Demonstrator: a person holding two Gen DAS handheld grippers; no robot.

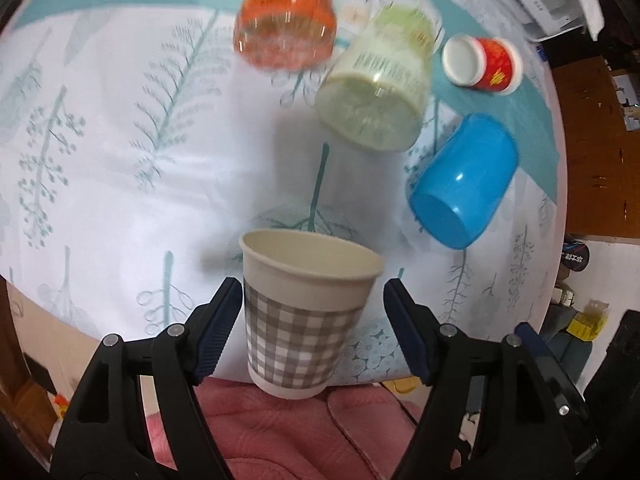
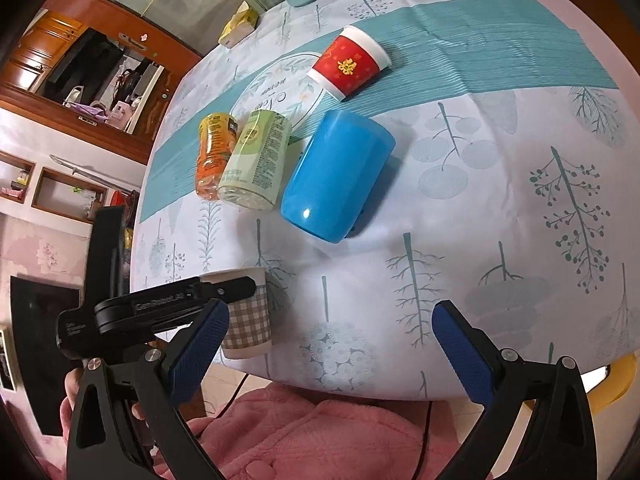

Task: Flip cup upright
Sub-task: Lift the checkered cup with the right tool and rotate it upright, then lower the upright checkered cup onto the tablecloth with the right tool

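With your left gripper (image 1: 312, 320) jaws apart around the upright checked cup (image 1: 304, 308) near the table (image 1: 120, 160) edge, back straight off without nudging it; the right gripper (image 2: 330, 344) jaws are open and empty.

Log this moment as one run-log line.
left gripper: open around upright checked cup | right gripper: open, empty | blue cup: on side

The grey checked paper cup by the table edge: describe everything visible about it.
The grey checked paper cup looks like paper, with a cream rolled rim, a plain cream band, a grey-and-white gingham wrap and a white foot. It stands upright, mouth up and apparently empty, near the edge of the tree-print tablecloth. The left gripper straddles it, jaws open; its pads show no clear contact.
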